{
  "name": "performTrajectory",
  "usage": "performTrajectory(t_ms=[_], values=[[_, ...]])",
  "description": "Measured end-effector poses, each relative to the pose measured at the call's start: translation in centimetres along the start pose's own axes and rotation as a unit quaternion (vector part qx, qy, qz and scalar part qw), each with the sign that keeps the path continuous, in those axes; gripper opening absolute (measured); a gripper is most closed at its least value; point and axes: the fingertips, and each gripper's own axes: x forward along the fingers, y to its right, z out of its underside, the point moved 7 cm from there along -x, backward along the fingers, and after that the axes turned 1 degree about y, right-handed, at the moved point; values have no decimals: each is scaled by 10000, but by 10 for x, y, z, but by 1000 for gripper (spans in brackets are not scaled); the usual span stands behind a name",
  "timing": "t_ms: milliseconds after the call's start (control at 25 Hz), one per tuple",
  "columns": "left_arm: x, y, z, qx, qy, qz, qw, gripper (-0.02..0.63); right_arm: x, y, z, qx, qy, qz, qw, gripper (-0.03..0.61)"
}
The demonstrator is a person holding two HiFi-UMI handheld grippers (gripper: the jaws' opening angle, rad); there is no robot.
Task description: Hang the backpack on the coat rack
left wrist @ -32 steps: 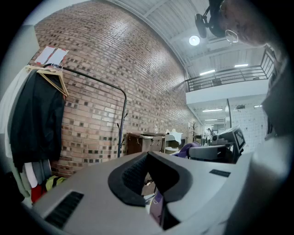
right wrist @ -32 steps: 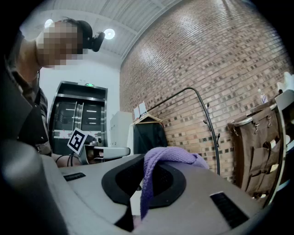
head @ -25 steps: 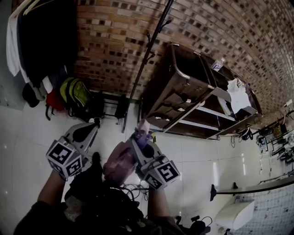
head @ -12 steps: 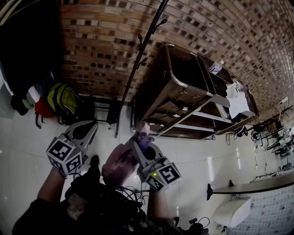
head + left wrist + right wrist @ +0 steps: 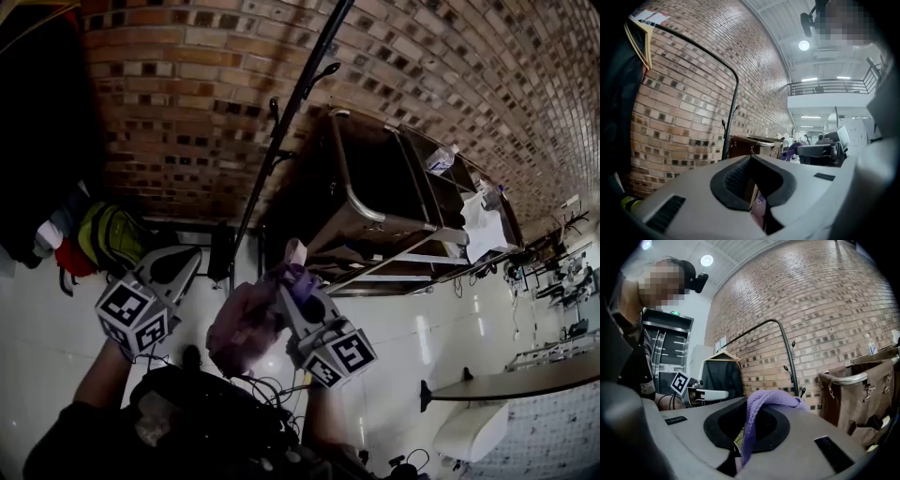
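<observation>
The pink-purple backpack [image 5: 242, 323] hangs under my right gripper [image 5: 298, 283], which is shut on its purple top strap [image 5: 757, 416]. The strap loops over the jaws' tips and runs down through the hollow between the pads. My left gripper [image 5: 176, 264] is held level to the left of the bag, apart from it, jaws shut. A sliver of pink shows in its slit [image 5: 759, 208], but whether that is gripped is unclear. The coat rack [image 5: 281, 131], a thin black pole with small hooks, stands ahead against the brick wall, between the two grippers in the head view.
A brown cart with a metal frame [image 5: 375, 187] stands just right of the rack. Left of it, a yellow-green bag [image 5: 108, 234] and other bags lie on the floor under dark garments on hangers [image 5: 37, 122]. A white table [image 5: 506, 380] is at the lower right.
Both grippers have travelled with the backpack toward the brick wall. The rack and cart now loom larger and nearer, and the bags on the floor have slid left in the head view.
</observation>
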Motion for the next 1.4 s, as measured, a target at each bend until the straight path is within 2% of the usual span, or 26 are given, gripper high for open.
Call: performTrajectory(t_ms=[160, 440, 600, 760, 1040, 1400], values=[[28, -40, -8, -16, -27, 102, 9999, 40, 40, 32, -12, -154, 38, 97, 9998, 23], [67, -78, -17, -66, -51, 173, 9998, 40, 91, 76, -32, -286, 93, 158, 9994, 23], [87, -94, -18, -79, -78, 11, 9999, 39, 117, 113, -34, -291, 67, 117, 9995, 23], [108, -116, -16, -165, -59, -332, 9993, 40, 142, 156, -29, -126, -19, 64, 9999, 23], [173, -149, -22, -256, -75, -674, 9974, 39, 186, 229, -24, -11, -289, -93, 9995, 23], [229, -173, -30, -426, -111, -940, 9946, 40, 242, 287, -23, -273, -552, -439, 9971, 23]])
